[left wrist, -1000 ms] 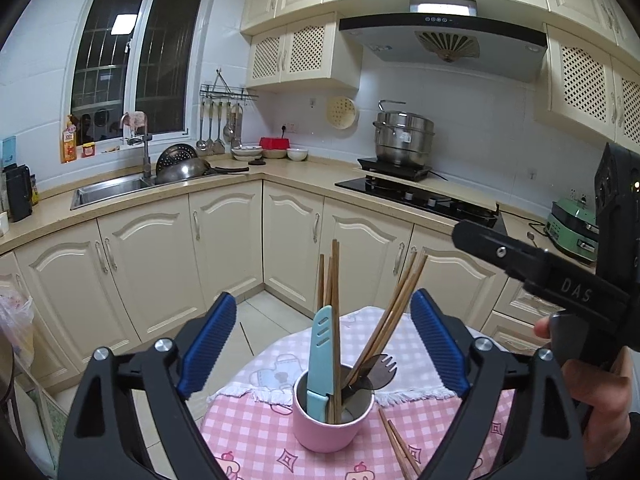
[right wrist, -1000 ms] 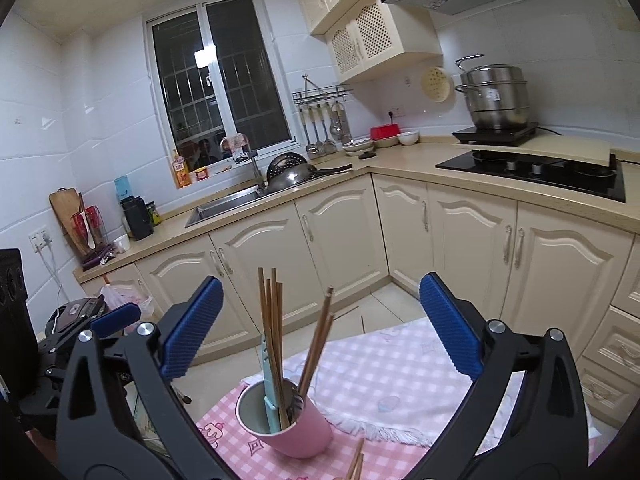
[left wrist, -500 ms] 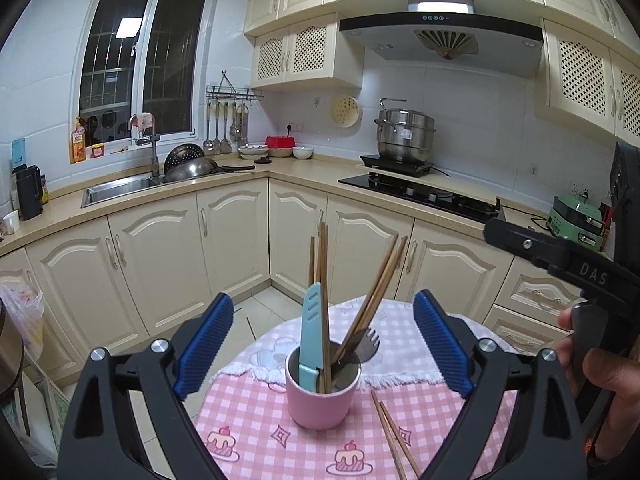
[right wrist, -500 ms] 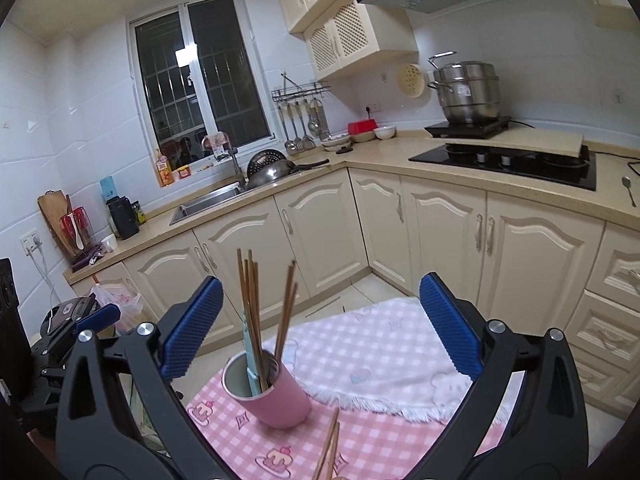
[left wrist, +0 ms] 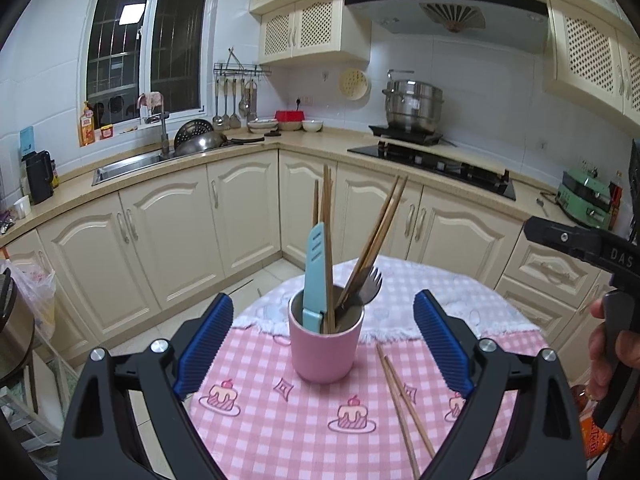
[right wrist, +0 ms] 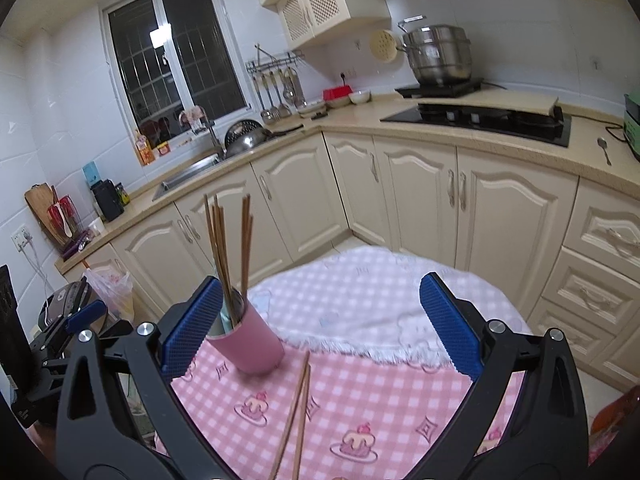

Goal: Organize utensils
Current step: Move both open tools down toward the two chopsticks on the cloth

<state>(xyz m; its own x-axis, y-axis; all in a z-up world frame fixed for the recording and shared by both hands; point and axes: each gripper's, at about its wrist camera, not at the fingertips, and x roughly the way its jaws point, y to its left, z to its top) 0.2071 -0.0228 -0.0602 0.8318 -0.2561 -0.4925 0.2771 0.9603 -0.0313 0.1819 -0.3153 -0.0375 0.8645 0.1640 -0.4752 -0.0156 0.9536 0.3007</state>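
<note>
Both tongs (left wrist: 323,344) (right wrist: 320,332) pulled back, gaping, empty; 1 cup (left wrist: 325,346), 2 loose chopsticks (left wrist: 404,402).

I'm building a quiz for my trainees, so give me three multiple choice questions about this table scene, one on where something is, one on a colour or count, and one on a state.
1. Where do the loose chopsticks lie?
A. inside the sink
B. on the checked tablecloth beside the cup
C. on the stove

2. What colour is the cup that holds the utensils?
A. pink
B. green
C. black

3. How do the left gripper and right gripper stand?
A. both open and holding nothing
B. left one shut on a fork
C. right one shut on the cup

Answers:
1 B, the pair lies flat on the cloth, to the cup's right in the left wrist view.
2 A, its wall is pink in both views.
3 A, the blue pads stand wide apart in both views with nothing clamped.
</note>
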